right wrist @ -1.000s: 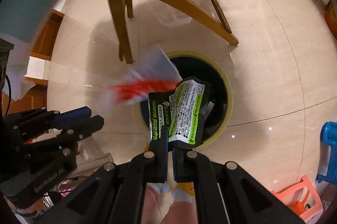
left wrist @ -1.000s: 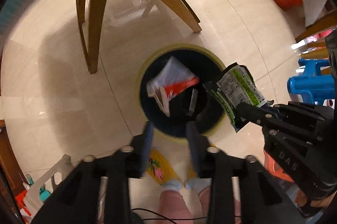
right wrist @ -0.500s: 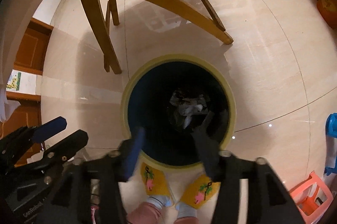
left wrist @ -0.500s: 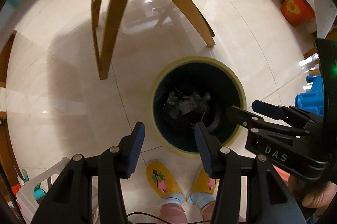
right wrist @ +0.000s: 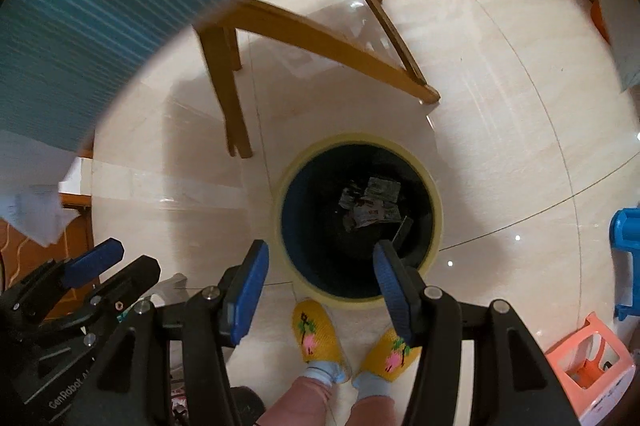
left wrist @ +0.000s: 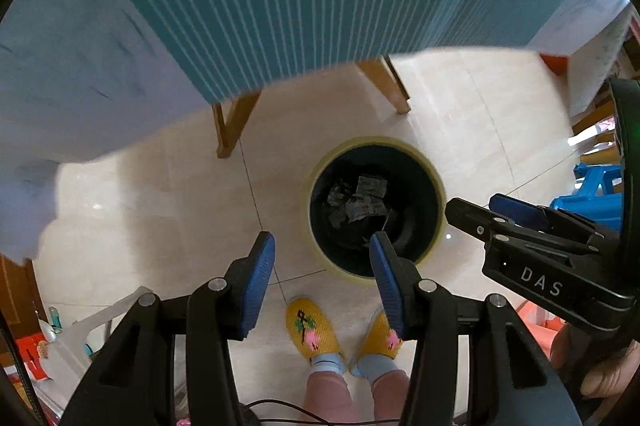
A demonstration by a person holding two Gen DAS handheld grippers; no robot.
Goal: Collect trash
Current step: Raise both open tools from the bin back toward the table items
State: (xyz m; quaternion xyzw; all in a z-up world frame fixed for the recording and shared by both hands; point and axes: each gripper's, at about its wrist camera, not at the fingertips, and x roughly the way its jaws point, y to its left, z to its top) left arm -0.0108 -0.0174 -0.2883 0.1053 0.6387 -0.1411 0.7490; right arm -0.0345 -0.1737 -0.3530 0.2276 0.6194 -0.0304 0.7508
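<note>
Trash (left wrist: 362, 203) is seen lying in the bin (left wrist: 436, 185) on the floor, directly below both downward-pointing tools, the left hand-held gripper (left wrist: 322, 266) half open and empty, the right hand-held gripper (right wrist: 320, 270) just opened, nothing between its jaws.

black gripper (left wrist: 322, 258), blue pads (left wrist: 260, 280), yellow slippers (left wrist: 312, 330)
</note>
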